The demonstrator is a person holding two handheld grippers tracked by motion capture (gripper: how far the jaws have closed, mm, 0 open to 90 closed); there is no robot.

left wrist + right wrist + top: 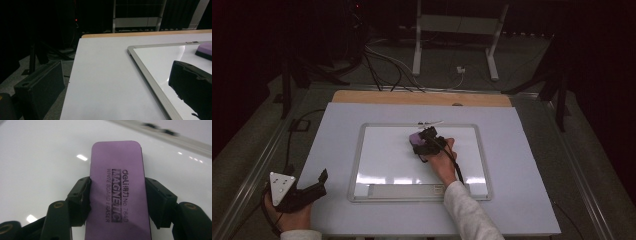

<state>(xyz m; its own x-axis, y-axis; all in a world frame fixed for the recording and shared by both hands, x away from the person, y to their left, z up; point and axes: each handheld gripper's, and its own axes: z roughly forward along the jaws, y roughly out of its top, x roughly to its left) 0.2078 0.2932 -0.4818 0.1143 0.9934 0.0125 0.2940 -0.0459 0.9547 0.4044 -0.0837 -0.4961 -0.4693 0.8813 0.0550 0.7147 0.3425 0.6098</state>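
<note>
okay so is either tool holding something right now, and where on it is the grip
The right tool is shut on the purple whiteboard eraser, jaws pressing its two long sides about midway, on the whiteboard. The left tool holds nothing.

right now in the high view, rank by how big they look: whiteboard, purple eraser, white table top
1. white table top
2. whiteboard
3. purple eraser, by far the smallest, held by the right gripper
</note>
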